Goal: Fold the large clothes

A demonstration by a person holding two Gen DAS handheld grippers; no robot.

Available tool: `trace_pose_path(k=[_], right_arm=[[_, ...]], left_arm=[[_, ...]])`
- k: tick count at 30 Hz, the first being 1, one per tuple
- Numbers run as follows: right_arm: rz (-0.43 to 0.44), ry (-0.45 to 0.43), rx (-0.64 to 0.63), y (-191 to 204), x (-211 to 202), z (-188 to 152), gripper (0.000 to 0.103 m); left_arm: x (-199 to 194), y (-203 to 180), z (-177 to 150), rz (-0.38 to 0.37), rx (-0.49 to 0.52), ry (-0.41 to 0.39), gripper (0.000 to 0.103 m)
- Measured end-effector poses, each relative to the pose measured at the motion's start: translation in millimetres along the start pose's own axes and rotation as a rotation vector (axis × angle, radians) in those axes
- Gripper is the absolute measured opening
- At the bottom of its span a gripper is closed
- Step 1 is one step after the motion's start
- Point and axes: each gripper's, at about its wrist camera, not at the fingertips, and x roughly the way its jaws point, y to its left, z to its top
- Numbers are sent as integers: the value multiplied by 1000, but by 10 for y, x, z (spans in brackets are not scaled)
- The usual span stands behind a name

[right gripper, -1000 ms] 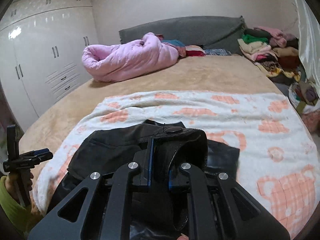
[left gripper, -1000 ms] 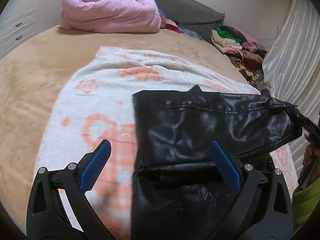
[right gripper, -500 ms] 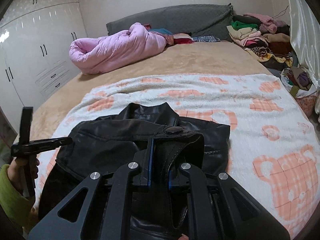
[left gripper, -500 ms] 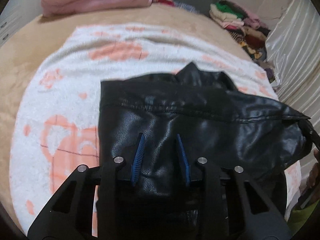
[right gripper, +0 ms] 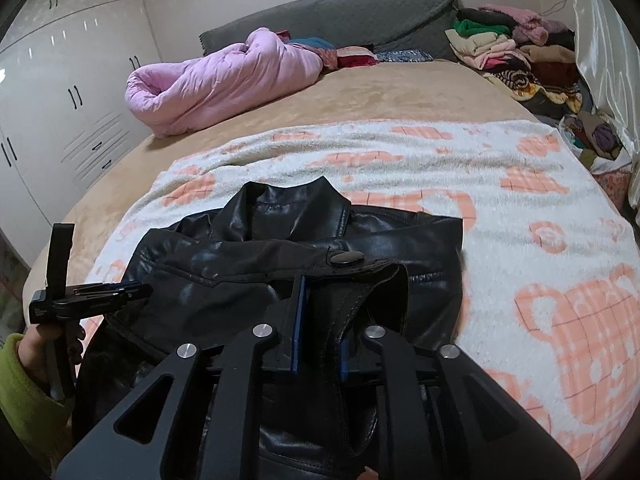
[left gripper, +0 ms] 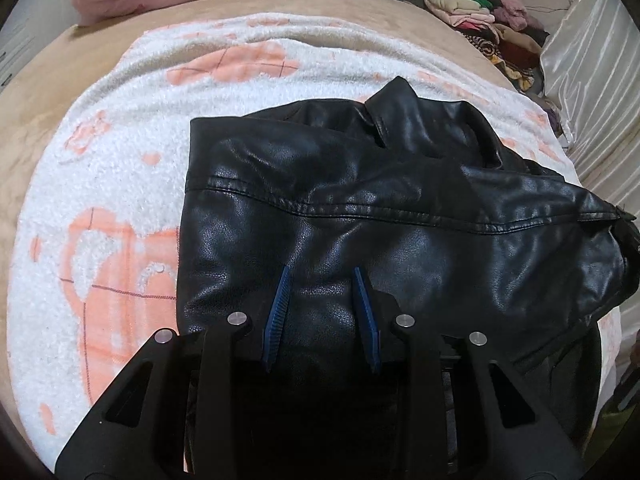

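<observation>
The black leather jacket (left gripper: 400, 216) lies on the white-and-peach blanket (left gripper: 120, 208) that covers the near part of the bed (right gripper: 400, 88), with its collar (right gripper: 288, 204) pointing toward the pink quilt (right gripper: 216, 80) at the head of the bed and its bulk stretching crosswise to that. The left claw (left gripper: 322, 308) has just drawn in from wide open and now sits narrowed on the jacket's near edge, a hump of leather bulging up between the blue pads; it looks like a pinch on that fold. The right claw (right gripper: 320, 328) has just eased open a little around the snap-tab cuff (right gripper: 360, 276), which is between the pads; the far pad is hidden behind the strap, so I cannot tell whether the cuff is gripped or already slack. In the right wrist view, the left claw (right gripper: 92, 300) appears at the jacket's left end, held in a hand (right gripper: 36, 352) with a green sleeve (right gripper: 24, 392). From both claws the garment runs forward, away from the person and toward the collar. I judge that a coming fold would carry the near hem forward over the body toward that collar, and the left hand, already on the hem, is the better placed to lead it.
</observation>
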Motion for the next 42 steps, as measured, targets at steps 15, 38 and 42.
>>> trace_pose_path(k=[15,38,42], right_arm=[[-88,-89,50,-35,-183,53,47],[-54,195,5,234,1134,-213,39],[-38,167,10,250,1037,-187,41]], left_arm=[[19,22,-36,-4,8,-15,25],[-16,46,-63,-19,5,-30,25],[-39,55,-63,-28,-6,-40,25]])
